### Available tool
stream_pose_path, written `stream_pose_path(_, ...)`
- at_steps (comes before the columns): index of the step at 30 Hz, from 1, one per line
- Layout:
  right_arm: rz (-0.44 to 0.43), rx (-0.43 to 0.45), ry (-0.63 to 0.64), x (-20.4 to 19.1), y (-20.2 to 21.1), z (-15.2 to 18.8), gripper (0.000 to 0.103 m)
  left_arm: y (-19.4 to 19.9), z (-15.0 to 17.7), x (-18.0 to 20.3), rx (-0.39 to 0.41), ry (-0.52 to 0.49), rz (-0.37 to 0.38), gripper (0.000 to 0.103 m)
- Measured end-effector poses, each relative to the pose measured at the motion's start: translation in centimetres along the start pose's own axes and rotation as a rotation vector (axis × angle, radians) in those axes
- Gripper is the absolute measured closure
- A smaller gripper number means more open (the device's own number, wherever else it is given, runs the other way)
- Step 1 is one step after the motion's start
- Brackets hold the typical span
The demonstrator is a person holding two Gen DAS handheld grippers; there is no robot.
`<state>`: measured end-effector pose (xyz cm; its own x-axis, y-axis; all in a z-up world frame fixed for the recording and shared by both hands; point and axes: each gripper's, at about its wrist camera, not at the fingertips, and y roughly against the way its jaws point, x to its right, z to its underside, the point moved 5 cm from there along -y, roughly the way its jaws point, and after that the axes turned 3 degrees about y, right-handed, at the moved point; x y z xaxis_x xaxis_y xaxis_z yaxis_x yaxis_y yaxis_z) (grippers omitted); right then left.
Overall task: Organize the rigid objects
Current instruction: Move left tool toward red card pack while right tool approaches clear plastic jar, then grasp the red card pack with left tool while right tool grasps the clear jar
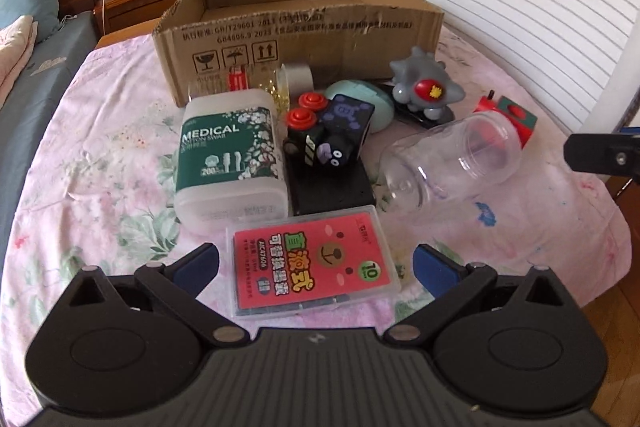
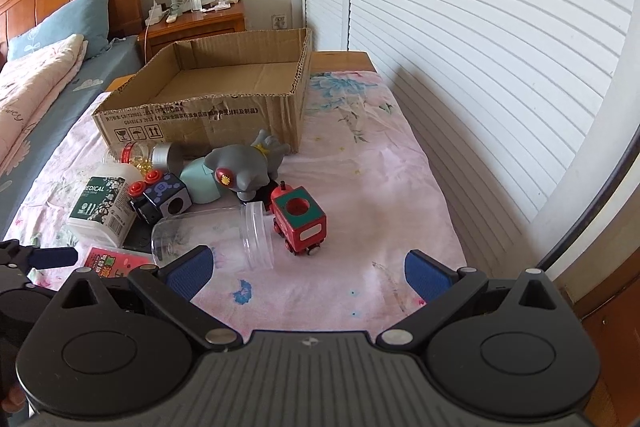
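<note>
An open cardboard box [image 1: 304, 27] stands at the back of the table, empty inside in the right wrist view [image 2: 224, 75]. In front lie a cotton swab box [image 1: 230, 151], a clear refill case with a red label [image 1: 312, 263], a black toy cube [image 1: 328, 131], a grey toy figure [image 1: 424, 87], a clear jar on its side [image 1: 448, 163] and a red toy train [image 2: 298, 219]. My left gripper [image 1: 316, 267] is open, its fingers either side of the refill case. My right gripper [image 2: 308, 275] is open and empty, just short of the jar [image 2: 216, 235] and train.
A floral pink cloth [image 2: 380, 187] covers the table. A bed [image 2: 40, 75] lies to the left, with a nightstand [image 2: 196, 23] behind. White louvred doors [image 2: 480, 47] stand to the right. A small bottle with a silver cap [image 1: 296, 77] and a mint round case [image 1: 360, 99] lie by the box.
</note>
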<state>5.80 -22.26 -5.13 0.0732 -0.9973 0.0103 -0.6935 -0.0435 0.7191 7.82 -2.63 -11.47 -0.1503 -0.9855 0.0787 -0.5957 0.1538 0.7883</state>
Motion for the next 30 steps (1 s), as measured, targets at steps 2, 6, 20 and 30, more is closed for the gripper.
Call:
stream_pose_path(2, 0.001, -0.004, 0.001, 0.1, -0.3, 0.1, 0.000, -0.5, 0.2, -0.1, -0.010, 0.008, -0.009, 0.001)
stream_pose_path(6, -0.004, -0.007, 0.013, 0.4, -0.7, 0.3, 0.000, -0.2, 0.4, -0.9, 0.006, -0.015, -0.043, 0.001)
stream_pose_path(20, -0.080, -0.095, 0.178, -0.5, -5.2, 5.0, 0.000, 0.4, 1.1, -4.0, 0.016, 0.065, -0.083, 0.000)
stream_pose_path(30, -0.098, -0.029, 0.189, -0.3, -4.9, 5.7, 0.000, 0.7, 1.7, -3.9, 0.094, 0.097, -0.115, 0.000)
